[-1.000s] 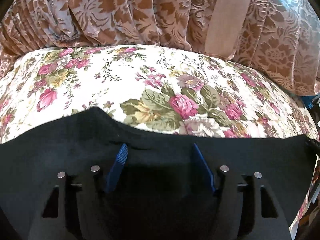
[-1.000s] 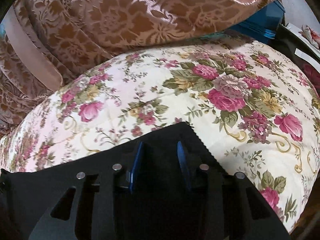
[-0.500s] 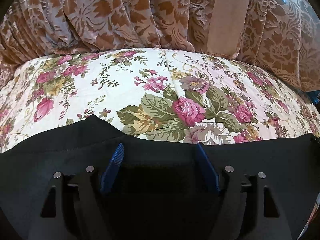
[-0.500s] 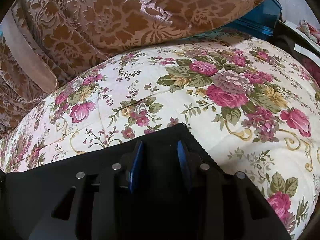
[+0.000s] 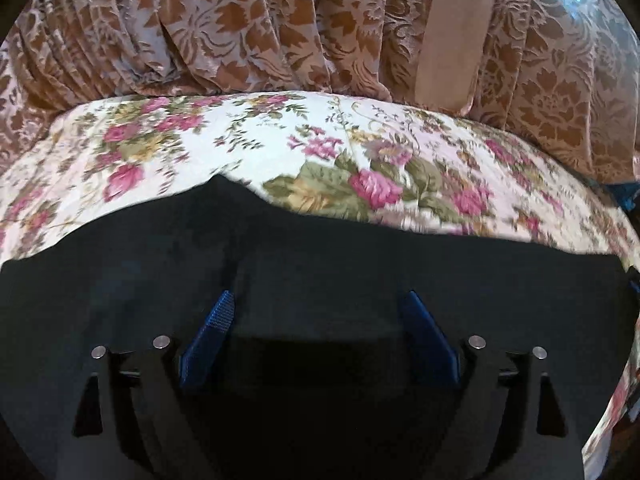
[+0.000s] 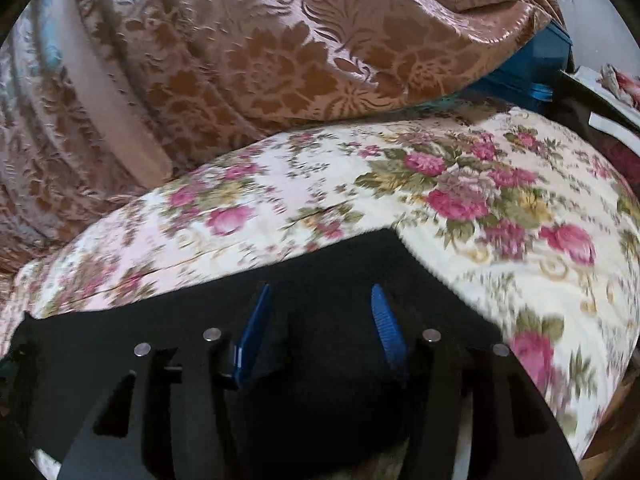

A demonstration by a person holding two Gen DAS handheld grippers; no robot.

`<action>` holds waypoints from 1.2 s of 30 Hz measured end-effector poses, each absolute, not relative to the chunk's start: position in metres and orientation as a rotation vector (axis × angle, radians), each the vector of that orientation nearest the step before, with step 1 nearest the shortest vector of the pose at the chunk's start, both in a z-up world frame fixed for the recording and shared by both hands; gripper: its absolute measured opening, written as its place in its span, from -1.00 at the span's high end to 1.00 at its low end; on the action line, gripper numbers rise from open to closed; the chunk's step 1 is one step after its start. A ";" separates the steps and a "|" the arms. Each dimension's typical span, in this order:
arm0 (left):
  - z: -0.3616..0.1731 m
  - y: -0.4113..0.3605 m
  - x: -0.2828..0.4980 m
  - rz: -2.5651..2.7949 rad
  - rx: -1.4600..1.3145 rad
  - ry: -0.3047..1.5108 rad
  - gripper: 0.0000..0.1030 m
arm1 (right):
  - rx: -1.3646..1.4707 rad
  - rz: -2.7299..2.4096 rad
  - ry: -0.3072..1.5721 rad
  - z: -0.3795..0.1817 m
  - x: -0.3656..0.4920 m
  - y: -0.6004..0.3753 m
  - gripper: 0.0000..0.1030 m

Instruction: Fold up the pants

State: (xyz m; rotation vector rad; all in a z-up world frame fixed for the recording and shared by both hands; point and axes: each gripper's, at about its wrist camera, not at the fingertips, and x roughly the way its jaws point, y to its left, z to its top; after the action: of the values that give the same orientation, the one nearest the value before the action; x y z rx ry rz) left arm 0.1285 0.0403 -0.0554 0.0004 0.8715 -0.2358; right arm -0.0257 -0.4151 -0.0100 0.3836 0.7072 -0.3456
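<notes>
A brown damask curtain (image 5: 248,28) is seen across the top of both views, with a floral quilt (image 5: 248,144) spread below it. No brand, label or writing can be read anywhere. The black pants (image 5: 360,264) are laid flat on the quilt, filling the lower half of each view from 3 to 9 o'clock; their folds and seams are lost in the dark cloth, and their lower part is cut off by the frame. A blue box (image 6: 532,68) at 2 o'clock is shown by the right view only. The left gripper (image 5: 318,308) is seen spread wide, the right gripper (image 6: 320,300) moderately parted; both have just been opening over the pants, and no cloth is seen pinched by the blue pads (image 5: 216,316).
</notes>
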 end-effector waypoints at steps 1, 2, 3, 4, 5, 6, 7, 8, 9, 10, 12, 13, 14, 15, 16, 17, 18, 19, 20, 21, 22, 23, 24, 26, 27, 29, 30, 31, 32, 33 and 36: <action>-0.056 0.041 0.122 -0.234 0.013 0.870 -0.67 | 0.400 -0.339 0.712 -0.012 -0.031 -0.412 -0.01; -0.056 0.041 0.115 -0.229 0.021 0.872 -0.67 | 0.417 -0.334 0.716 -0.013 -0.035 -0.408 -0.01; -0.056 0.041 0.108 -0.223 0.023 0.870 -0.67 | 0.434 -0.333 0.718 -0.015 -0.041 -0.404 -0.01; -0.056 0.042 0.103 -0.223 0.021 0.869 -0.67 | 0.444 -0.332 0.719 -0.016 -0.047 -0.401 -0.01; -0.056 0.042 0.097 -0.229 0.018 0.865 -0.68 | 0.457 -0.333 0.722 -0.019 -0.052 -0.399 -0.01; -0.057 0.042 0.089 -0.240 0.021 0.857 -0.71 | 0.471 -0.336 0.723 -0.020 -0.056 -0.398 -0.04; -0.059 0.041 0.083 -0.243 0.031 0.856 -0.72 | 0.496 -0.338 0.718 -0.022 -0.062 -0.398 -0.05; -0.061 0.041 0.079 -0.244 0.042 0.851 -0.74 | 0.510 -0.338 0.714 -0.024 -0.065 -0.398 -0.06; -0.063 0.040 0.073 -0.248 0.056 0.837 -0.76 | 0.524 -0.339 0.707 -0.024 -0.069 -0.399 -0.06; -0.065 0.040 0.069 -0.254 0.066 0.822 -0.76 | 0.526 -0.339 0.701 -0.025 -0.073 -0.398 -0.06; -0.068 0.042 0.063 -0.263 0.069 0.798 -0.77 | 0.524 -0.338 0.695 -0.024 -0.077 -0.399 -0.05; -0.069 0.043 0.062 -0.265 0.060 0.792 -0.77 | 0.527 -0.338 0.695 -0.024 -0.079 -0.401 -0.05; -0.069 0.045 0.062 -0.269 0.048 0.790 -0.77 | 0.543 -0.338 0.690 -0.022 -0.081 -0.403 -0.05; -0.069 0.046 0.063 -0.271 0.043 0.790 -0.78 | 0.560 -0.339 0.681 -0.021 -0.084 -0.405 -0.07; -0.070 0.046 0.063 -0.274 0.040 0.788 -0.78 | 0.591 -0.344 0.661 -0.018 -0.089 -0.408 -0.12; -0.070 0.047 0.063 -0.278 0.038 0.781 -0.78 | 0.612 -0.350 0.649 -0.017 -0.092 -0.411 -0.24; -0.070 0.047 0.062 -0.280 0.035 0.773 -0.78 | 0.651 -0.357 0.632 -0.016 -0.099 -0.416 -0.26; -0.071 0.048 0.060 -0.282 0.031 0.765 -0.78 | 0.688 -0.361 0.622 -0.017 -0.104 -0.420 -0.26; -0.071 0.048 0.059 -0.283 0.030 0.760 -0.78 | 0.722 -0.366 0.619 -0.019 -0.107 -0.425 -0.26; -0.071 0.048 0.058 -0.285 0.026 0.755 -0.78 | 0.766 -0.378 0.627 -0.023 -0.111 -0.431 -0.26; -0.070 0.049 0.058 -0.288 0.021 0.752 -0.78 | 0.805 -0.380 0.630 -0.027 -0.113 -0.436 -0.27; -0.070 0.049 0.058 -0.290 0.015 0.751 -0.78 | 0.835 -0.380 0.627 -0.030 -0.115 -0.440 -0.27; -0.070 0.051 0.058 -0.296 0.005 0.749 -0.78 | 0.880 -0.379 0.622 -0.036 -0.116 -0.447 -0.26; -0.070 0.052 0.057 -0.303 -0.007 0.749 -0.78 | 0.940 -0.369 0.603 -0.043 -0.118 -0.456 -0.26; -0.070 0.053 0.057 -0.306 -0.010 0.749 -0.78 | 0.961 -0.362 0.585 -0.045 -0.118 -0.460 -0.26; -0.070 0.053 0.057 -0.309 -0.011 0.749 -0.78 | 0.965 -0.360 0.567 -0.045 -0.113 -0.465 -0.26; -0.070 0.053 0.057 -0.309 -0.011 0.749 -0.78 | 0.961 -0.359 0.562 -0.044 -0.111 -0.466 -0.26; -0.070 0.053 0.057 -0.308 -0.010 0.749 -0.78 | 0.955 -0.361 0.557 -0.043 -0.107 -0.468 -0.26; -0.070 0.053 0.057 -0.308 -0.010 0.749 -0.78 | 0.952 -0.362 0.555 -0.043 -0.105 -0.468 -0.25; -0.070 0.053 0.057 -0.307 -0.007 0.749 -0.78 | 0.950 -0.362 0.551 -0.043 -0.101 -0.470 -0.25; -0.069 0.053 0.057 -0.306 -0.007 0.750 -0.78 | 0.957 -0.372 0.538 -0.045 -0.094 -0.473 -0.19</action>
State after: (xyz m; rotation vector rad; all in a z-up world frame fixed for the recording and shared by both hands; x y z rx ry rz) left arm 0.0568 0.0535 -0.0693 -0.0070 0.7496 -0.3059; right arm -0.0936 -0.4727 -0.0453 0.9570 0.5381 -0.3722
